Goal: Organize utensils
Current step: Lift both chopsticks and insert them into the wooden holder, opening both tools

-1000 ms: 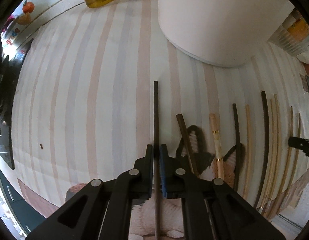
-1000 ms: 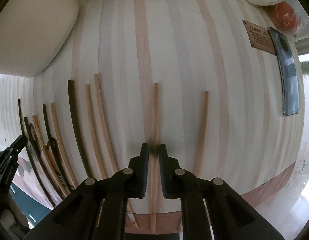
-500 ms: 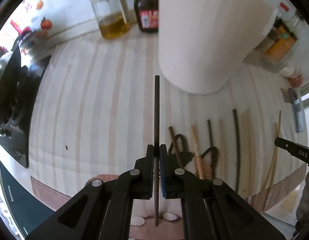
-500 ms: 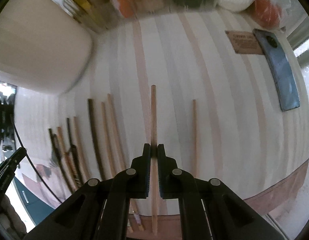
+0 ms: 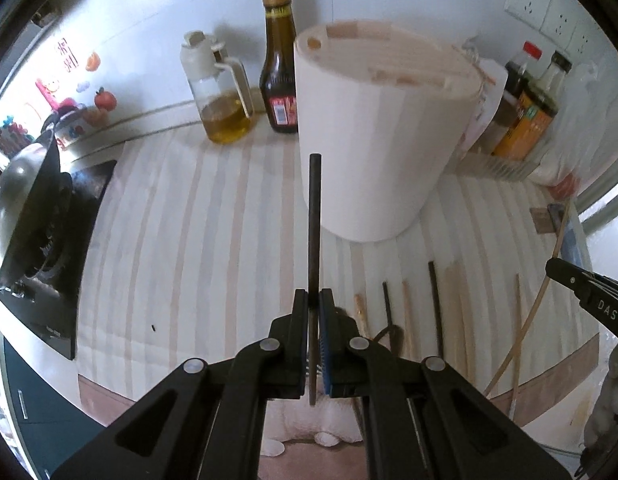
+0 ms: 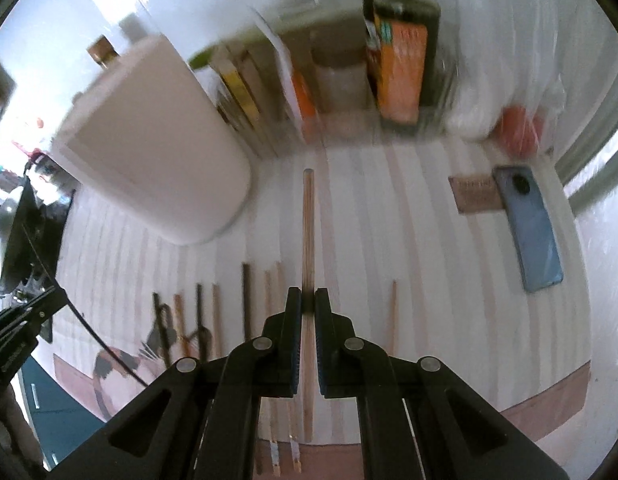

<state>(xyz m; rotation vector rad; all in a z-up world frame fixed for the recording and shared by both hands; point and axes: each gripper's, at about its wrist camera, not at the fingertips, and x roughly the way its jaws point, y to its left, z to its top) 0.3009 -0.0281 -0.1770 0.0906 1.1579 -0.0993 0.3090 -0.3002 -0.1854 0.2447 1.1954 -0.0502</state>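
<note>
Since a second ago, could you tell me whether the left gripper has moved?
Yes: the left gripper has risen, judged against the white utensil holder, whose top now shows.

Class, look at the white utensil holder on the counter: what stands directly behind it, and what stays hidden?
Behind the white utensil holder stands a dark sauce bottle, beside a glass oil dispenser. The holder covers part of the bottle's right side. Its inside is hidden; only slots in the top show.

Striped tablecloth [image 5: 197, 240], white utensil holder [image 5: 373, 152], row of loose chopsticks [image 5: 433, 304], oil jug [image 5: 221, 96], phone [image 6: 533, 236].
</note>
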